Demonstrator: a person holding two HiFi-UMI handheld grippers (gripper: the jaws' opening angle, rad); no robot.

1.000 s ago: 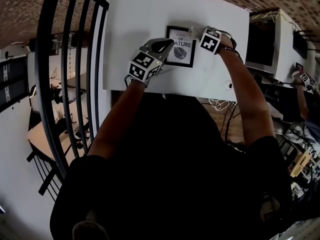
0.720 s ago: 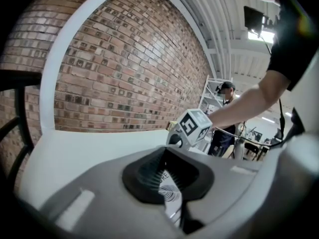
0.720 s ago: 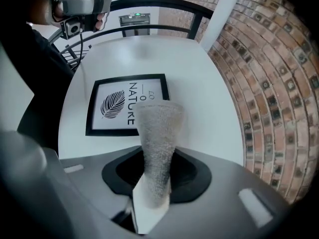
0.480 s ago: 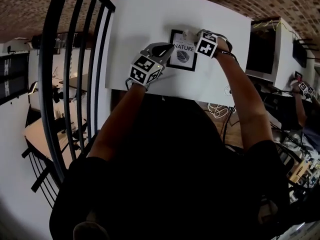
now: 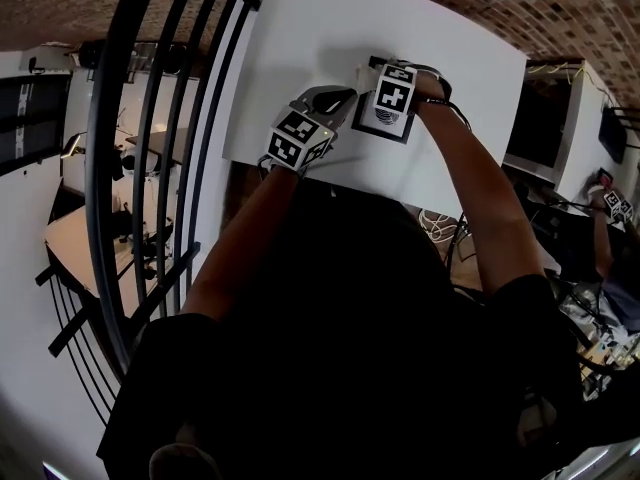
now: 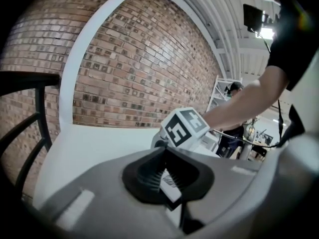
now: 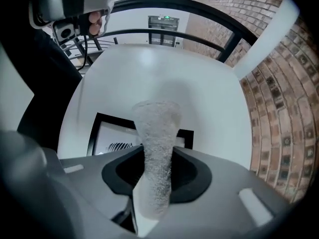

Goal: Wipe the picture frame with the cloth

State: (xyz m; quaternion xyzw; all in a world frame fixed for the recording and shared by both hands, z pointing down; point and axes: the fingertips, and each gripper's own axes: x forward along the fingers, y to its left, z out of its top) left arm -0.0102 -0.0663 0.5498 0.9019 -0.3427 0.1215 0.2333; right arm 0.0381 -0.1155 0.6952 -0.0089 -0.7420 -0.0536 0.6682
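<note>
A black picture frame [image 5: 381,120] with a white print lies on the white table [image 5: 300,38]. In the head view my left gripper [image 5: 343,94] reaches its left edge. In the left gripper view this gripper [image 6: 168,182] is shut on the frame's edge [image 6: 172,187]. My right gripper [image 5: 372,74] hovers over the frame and hides most of it, with its marker cube [image 6: 185,127] just beyond the left jaws. It is shut on a rolled white cloth [image 7: 156,148], which hangs down onto the frame [image 7: 107,135].
A black metal railing [image 5: 150,118] runs along the table's left side. A brick wall [image 5: 520,3] stands behind the table. A dark monitor [image 5: 535,123] sits to the right, with cables [image 5: 440,218] below the table's near edge.
My right gripper has moved left with the cloth and now covers most of the frame. The left gripper has kept its hold on the frame's left edge.
</note>
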